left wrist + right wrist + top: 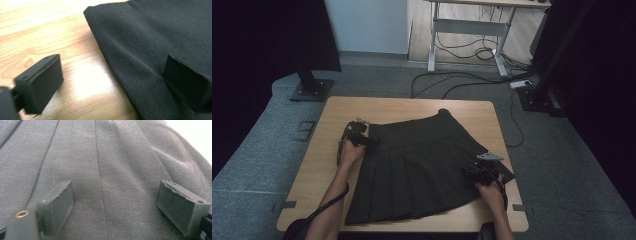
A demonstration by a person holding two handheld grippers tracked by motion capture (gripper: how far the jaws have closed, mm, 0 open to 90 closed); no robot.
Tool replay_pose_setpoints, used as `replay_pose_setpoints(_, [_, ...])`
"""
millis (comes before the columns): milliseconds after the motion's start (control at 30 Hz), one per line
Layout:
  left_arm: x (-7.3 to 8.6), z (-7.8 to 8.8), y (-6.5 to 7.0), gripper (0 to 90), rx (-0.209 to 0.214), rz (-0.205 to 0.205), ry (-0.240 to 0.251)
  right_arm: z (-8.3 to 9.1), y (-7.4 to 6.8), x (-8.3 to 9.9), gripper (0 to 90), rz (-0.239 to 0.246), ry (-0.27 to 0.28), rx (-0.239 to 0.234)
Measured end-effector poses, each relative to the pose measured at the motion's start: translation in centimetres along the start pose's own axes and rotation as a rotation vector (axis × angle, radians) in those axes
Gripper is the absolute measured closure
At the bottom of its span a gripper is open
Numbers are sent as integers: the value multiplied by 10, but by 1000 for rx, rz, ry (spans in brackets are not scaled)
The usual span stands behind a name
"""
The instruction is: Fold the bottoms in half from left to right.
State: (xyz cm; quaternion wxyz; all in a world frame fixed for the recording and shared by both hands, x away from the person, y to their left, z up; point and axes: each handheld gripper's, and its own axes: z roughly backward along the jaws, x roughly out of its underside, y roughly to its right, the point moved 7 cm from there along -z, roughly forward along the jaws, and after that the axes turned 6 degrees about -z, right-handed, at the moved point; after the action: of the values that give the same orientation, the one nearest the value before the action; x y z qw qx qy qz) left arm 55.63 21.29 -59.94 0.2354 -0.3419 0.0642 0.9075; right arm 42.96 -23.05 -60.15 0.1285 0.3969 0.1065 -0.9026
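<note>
From the high view, a black pleated skirt lies spread flat on the wooden table, waistband toward the far side and hem toward the person. The left gripper sits at the skirt's left edge near the waistband, and the right gripper is over the right side down by the hem. It looks like a fold is being set up, but nothing is folded yet: the skirt is one flat layer.

In the left gripper view, the jaws are spread wide and straddle the skirt's edge, one over bare table, the other over the fabric. Nothing is pinched, so no grab yet.

In the right gripper view, the jaws are also well apart, hovering over or resting on the pleats. No cloth is bunched between the pads, so I'd call it empty too.

So it's pretty early on. Skirt laid out, both claws in position at the sides, but gripping, lifting and folding are all left to do.
</note>
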Motion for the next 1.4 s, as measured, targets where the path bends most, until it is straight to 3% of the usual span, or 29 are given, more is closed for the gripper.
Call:
replay_pose_setpoints(500, [2,2,2,23,-2,-2,26,1,-1,0,124,-11,2,-8])
replay_pose_setpoints(600, [2,2,2,28,-1,-2,27,3,-3,1,121,-16,-17,-19])
replay_pose_setpoints(700, [2,2,2,28,-1,-2,27,7,-8,0,128,10,-40,-28])
replay_pose_setpoints(900, [3,3,3,28,-4,0,26,24,-30,-7,84,52,-28,-111])
replay_pose_setpoints(933, [3,3,3,28,-5,1,27,28,-38,-9,60,71,-29,-138])
replay_pose_setpoints(1033, [3,3,3,28,-6,1,26,31,-48,-10,34,96,-37,-160])
replay_pose_setpoints(1133, [3,3,3,28,-6,4,27,32,-70,-12,2,127,-58,-215])
replay_pose_setpoints(1167, [3,3,3,28,-6,4,27,32,-70,-12,2,127,-58,-215])
replay_pose_setpoints(1300, [3,3,3,29,-6,3,25,32,-95,-14,0,155,-64,-272])
replay_pose_setpoints(1367, [3,3,3,29,-7,3,26,32,-113,-15,0,191,-67,-304])
replay_pose_setpoints(1400, [3,3,3,30,-7,3,26,32,-113,-15,0,191,-67,-304])
